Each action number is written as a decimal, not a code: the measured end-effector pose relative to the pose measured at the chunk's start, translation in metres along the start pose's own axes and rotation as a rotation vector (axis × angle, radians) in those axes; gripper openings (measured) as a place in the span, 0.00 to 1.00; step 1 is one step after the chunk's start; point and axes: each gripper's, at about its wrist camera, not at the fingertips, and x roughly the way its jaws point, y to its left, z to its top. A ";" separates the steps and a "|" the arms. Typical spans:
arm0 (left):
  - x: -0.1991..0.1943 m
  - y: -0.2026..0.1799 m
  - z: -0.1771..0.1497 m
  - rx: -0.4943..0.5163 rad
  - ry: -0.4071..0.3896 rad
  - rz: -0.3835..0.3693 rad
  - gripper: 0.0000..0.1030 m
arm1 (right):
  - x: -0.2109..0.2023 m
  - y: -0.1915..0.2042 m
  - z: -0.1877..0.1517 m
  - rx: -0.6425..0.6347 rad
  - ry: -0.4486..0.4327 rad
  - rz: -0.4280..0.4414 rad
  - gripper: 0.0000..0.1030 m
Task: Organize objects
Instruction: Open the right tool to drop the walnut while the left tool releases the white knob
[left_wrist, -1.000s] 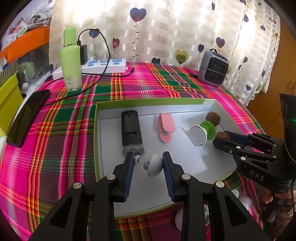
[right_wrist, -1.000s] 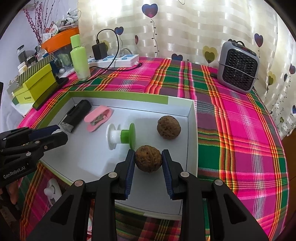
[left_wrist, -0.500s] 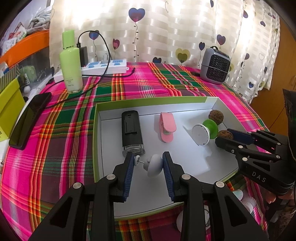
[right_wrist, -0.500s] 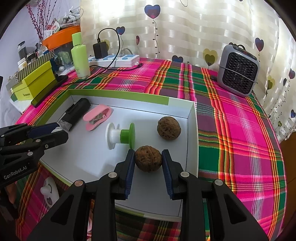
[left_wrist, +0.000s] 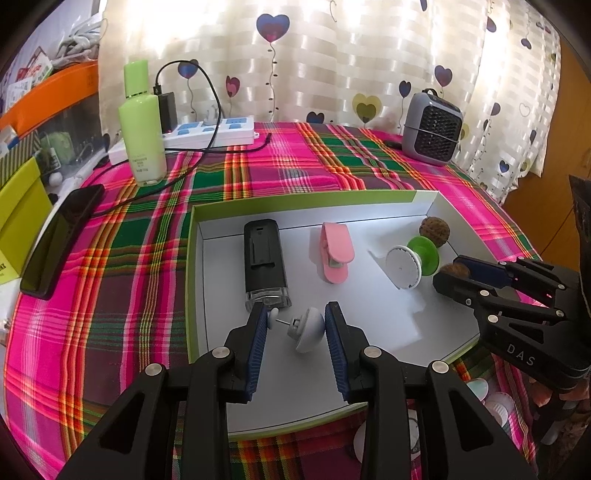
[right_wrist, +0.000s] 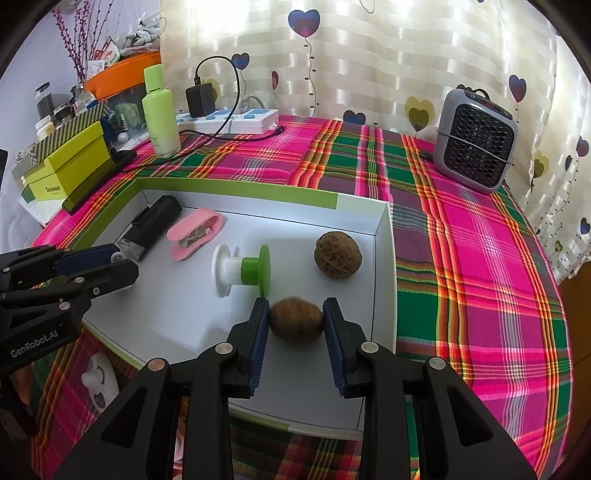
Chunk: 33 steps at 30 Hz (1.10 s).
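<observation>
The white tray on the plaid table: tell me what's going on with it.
A person is sorting small things into the white tray with two handheld grippers. The right gripper has a walnut between its pads and its jaws are opening, apparently letting it go on the tray floor. The left gripper brackets a small white knob near the black lighter. A second walnut, a pink clip and a green-and-white spool already lie inside.

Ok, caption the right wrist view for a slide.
Right gripper jaws opening around a walnut in the white tray, beside a second walnut and a green-and-white spool.
</observation>
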 end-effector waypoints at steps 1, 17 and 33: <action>0.000 0.000 0.000 -0.001 0.000 0.001 0.30 | 0.000 0.000 0.000 0.000 -0.002 0.004 0.34; 0.000 0.001 -0.001 -0.001 0.000 0.005 0.38 | -0.004 0.000 -0.001 0.005 -0.015 0.005 0.40; -0.014 0.000 -0.003 -0.012 -0.015 0.018 0.49 | -0.016 0.000 -0.003 0.024 -0.033 0.023 0.40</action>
